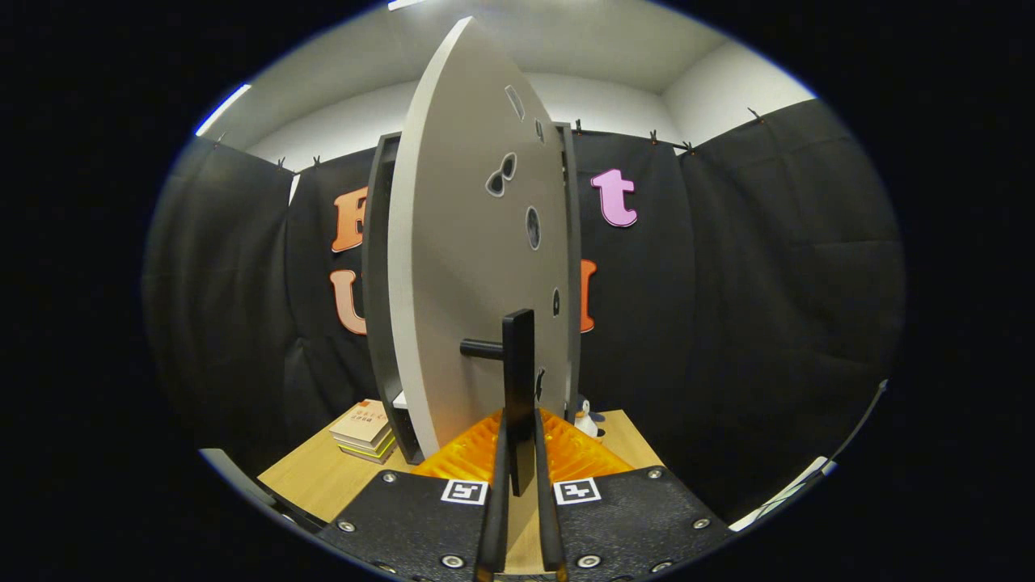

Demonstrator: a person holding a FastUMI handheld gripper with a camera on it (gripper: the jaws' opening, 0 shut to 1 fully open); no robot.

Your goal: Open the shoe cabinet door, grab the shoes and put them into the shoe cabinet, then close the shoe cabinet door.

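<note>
Gripper [520, 477]: its two ridged fingers are drawn close together and pinch the door handle between them, one finger on each side of the bar.
Handle [517, 388]: a flat, upright black bar, matte, standing off the door on a short round black post that juts to one side.
Door [473, 267]: a smooth, pale grey panel, swung partly outward so that it is seen at a slant, its near edge bowed by the lens; several small dark-rimmed cut-outs, oval and slot shaped, dot its face.
Shoe cabinet [378, 291]: a tall, narrow dark grey frame behind the door, standing upright on the table; its inside is hidden by the door.
Gripper body: two flat black plates with a fine grained texture, held with bright round screws, each carrying a small square black-and-white marker near the fingers.
Table [315, 477]: light wood-grain top, smooth.
Books [365, 431]: a short stack lying flat on the table beside the cabinet's foot; the cover writing is too small to read.
Penguin figure [585, 418]: a small toy standing on the table just past the door's far edge.
Room: white ceiling and upper walls, black padded cloth hung around the booth with clips.
</note>
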